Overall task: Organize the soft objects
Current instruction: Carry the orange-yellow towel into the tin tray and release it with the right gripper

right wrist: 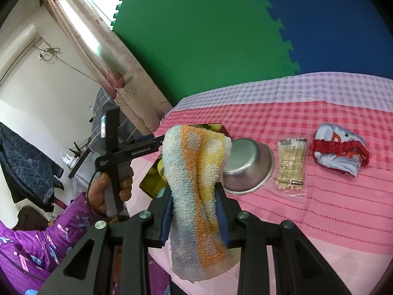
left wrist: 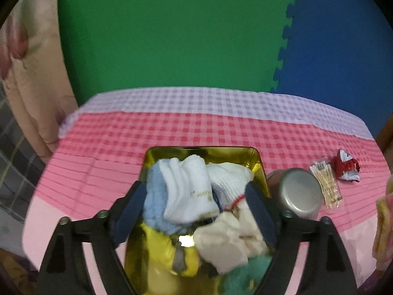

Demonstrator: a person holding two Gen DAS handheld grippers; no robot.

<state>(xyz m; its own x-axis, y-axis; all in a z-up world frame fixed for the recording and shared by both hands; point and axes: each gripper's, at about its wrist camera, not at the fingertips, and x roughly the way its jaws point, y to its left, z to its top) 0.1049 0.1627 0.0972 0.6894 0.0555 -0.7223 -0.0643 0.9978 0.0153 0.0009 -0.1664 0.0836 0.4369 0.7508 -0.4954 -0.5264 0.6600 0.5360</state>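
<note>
Right gripper (right wrist: 195, 211) is clamped on a fluffy orange, yellow and pale-blue terry towel (right wrist: 194, 184), held above the pink checked tablecloth (right wrist: 319, 211). Left gripper (left wrist: 196, 209) hangs spread over the gold rectangular tin (left wrist: 203, 153), already heaped with socks. Tip: I'd tuck the towel into the low front corner, clear of the steel bowl (right wrist: 248, 166).

Gold rectangular metal tin (left wrist: 255, 157): near end cut off by the bottom edge; in the right wrist view mostly hidden behind the striped orange-and-blue terry towel (right wrist: 196, 177).
Teal fuzzy cloth (left wrist: 243, 275): blurred, partly covered by the cream cloth (left wrist: 228, 243).
Print on the white sock (left wrist: 189, 189): too blurred to read.
Yellow-pink cloth (left wrist: 384, 231): cut off at the right edge.
</note>
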